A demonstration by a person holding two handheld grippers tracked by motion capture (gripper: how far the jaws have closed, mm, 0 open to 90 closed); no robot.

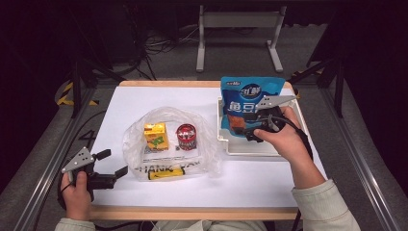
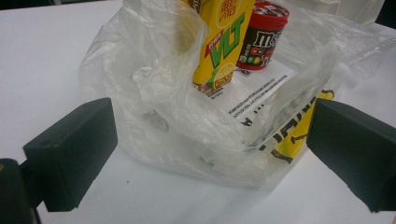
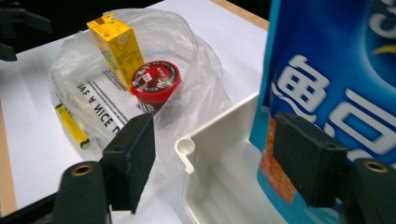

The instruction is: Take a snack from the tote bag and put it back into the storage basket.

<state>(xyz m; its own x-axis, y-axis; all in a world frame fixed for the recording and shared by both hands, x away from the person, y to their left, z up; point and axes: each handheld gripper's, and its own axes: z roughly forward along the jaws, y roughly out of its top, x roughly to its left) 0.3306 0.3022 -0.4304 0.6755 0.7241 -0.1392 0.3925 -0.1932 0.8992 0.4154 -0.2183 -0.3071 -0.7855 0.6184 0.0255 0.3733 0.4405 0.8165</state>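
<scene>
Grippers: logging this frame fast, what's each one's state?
Left gripper: open, holding nothing, at the plastic bag.
Right gripper: open, beside the blue snack pouch.

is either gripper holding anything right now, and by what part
Nothing is held. The right gripper is open beside the blue pouch in the white tray; the left gripper is open at the plastic bag.

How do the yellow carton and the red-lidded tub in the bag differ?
The carton is a tall yellow box with green lettering; the tub is a short round container, dark with a red lid. The carton stands higher than the tub. In the high view the carton is on the left, the tub on the right. Both stand upright inside the clear bag.
</scene>
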